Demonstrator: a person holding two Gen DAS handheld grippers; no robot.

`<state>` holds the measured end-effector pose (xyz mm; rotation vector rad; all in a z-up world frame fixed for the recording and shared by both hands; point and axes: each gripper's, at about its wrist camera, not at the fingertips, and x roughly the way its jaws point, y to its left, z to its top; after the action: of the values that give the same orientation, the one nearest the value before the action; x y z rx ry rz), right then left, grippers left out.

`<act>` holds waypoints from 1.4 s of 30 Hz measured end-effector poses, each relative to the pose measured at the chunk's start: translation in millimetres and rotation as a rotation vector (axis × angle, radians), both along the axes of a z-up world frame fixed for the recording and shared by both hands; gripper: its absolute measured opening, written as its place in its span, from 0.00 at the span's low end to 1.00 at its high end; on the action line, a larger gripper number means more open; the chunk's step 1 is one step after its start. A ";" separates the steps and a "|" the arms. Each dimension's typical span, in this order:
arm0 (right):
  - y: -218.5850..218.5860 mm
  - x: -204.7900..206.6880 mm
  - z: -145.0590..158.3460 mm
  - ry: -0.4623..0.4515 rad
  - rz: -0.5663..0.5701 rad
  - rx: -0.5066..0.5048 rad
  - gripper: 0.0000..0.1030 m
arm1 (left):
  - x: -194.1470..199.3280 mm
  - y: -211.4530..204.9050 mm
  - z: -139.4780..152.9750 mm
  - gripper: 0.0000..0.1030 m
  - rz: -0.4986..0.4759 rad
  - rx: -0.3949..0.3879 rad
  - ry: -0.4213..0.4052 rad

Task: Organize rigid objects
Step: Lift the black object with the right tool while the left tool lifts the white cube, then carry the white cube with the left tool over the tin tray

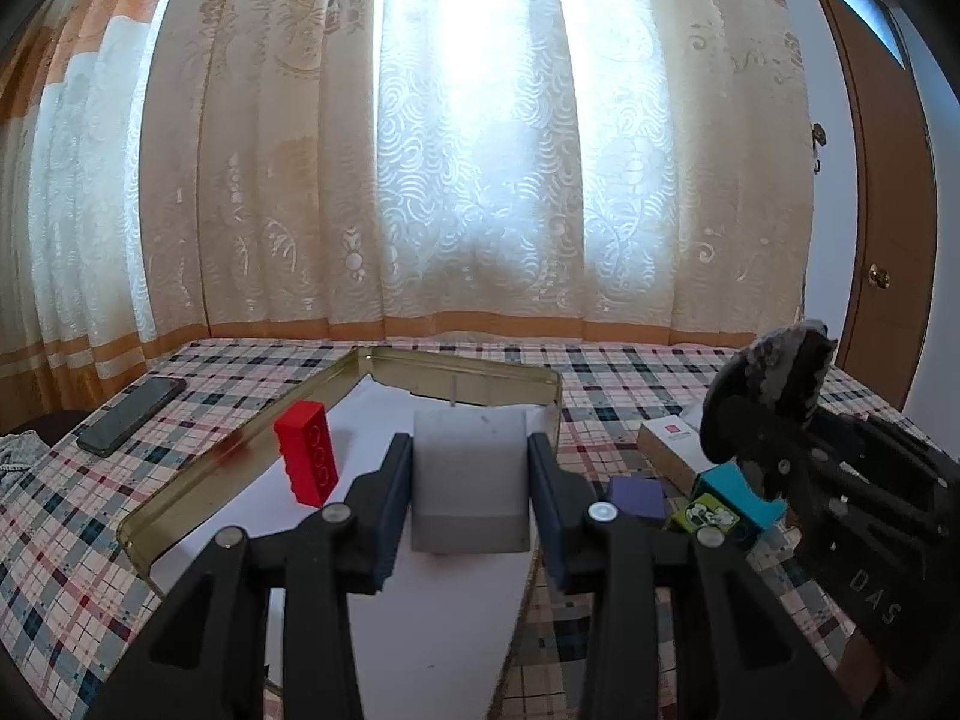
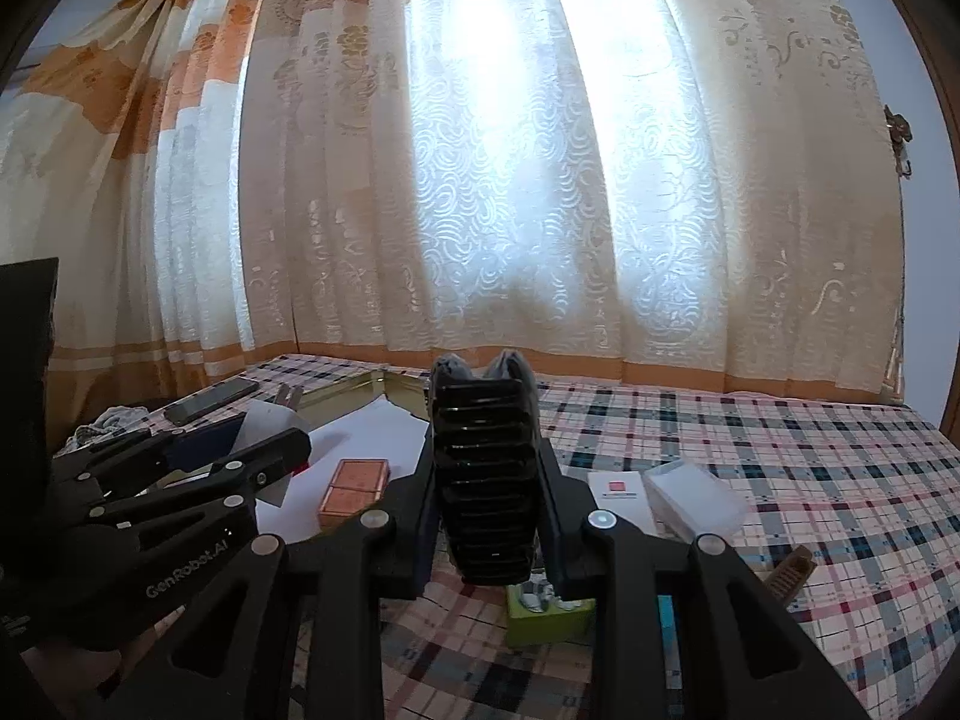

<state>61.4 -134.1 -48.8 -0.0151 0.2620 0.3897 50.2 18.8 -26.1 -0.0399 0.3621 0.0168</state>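
My left gripper (image 1: 469,447) is shut on a pale grey block (image 1: 471,498), held above the white-lined gold tin tray (image 1: 462,381). A red studded brick (image 1: 306,459) stands upright in the tray, to the left of the block. My right gripper (image 2: 487,462) is shut on a black ribbed object (image 2: 486,516) that sticks up between its fingers, over the checked cloth just right of the tray (image 2: 360,387). The left wrist view shows that object (image 1: 768,384) at the right. A copper-coloured box (image 2: 354,486) lies in the tray. The left gripper (image 2: 282,450) shows at the left of the right wrist view.
On the checked cloth right of the tray lie a purple block (image 1: 636,495), a green box (image 1: 711,516), a teal box (image 1: 741,489), a white box with a red logo (image 2: 618,498) and a clear plastic box (image 2: 690,495). A phone (image 1: 132,414) lies far left. Curtains hang behind.
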 end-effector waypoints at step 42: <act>46.3 4.5 -2.1 0.006 0.090 -0.002 0.30 | -2.2 41.4 -0.5 0.36 0.051 -0.027 0.014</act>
<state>65.9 -87.8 -50.8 -0.0281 0.2680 0.4788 47.9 60.2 -26.7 -0.0752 0.3757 0.0624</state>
